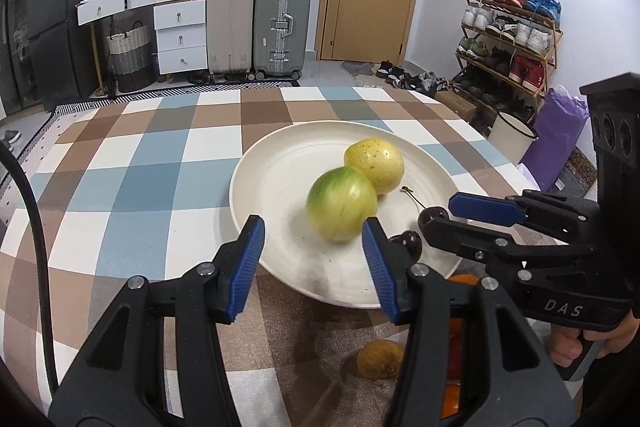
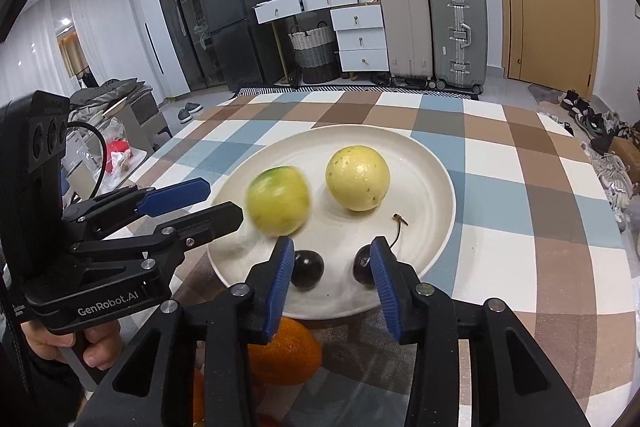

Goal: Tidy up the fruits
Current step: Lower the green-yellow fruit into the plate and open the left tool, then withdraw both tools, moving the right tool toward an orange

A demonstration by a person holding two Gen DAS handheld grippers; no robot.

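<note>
A white plate [image 1: 248, 163] [image 2: 436, 187] on the checked tablecloth holds a yellow fruit [image 1: 374, 167] [image 2: 357, 177], a blurred green-yellow fruit [image 1: 342, 205] [image 2: 279, 205] and two dark cherries [image 2: 307, 269] [image 2: 362, 269]. My left gripper [image 1: 314, 263] [image 2: 222, 201] is open, with the green-yellow fruit just ahead of its tips and not pressed. My right gripper [image 2: 332, 279] [image 1: 438, 215] is also open over the plate's near edge. Both cherries lie loose between its blue pads, one close to each finger.
An orange [image 2: 288, 351] [image 1: 464, 279] and a brownish-yellow fruit [image 1: 380, 359] lie on the cloth in front of the plate, under the grippers. A hand holds each gripper's handle. Suitcases, drawers, a fridge and a shoe rack stand beyond the table's far edge.
</note>
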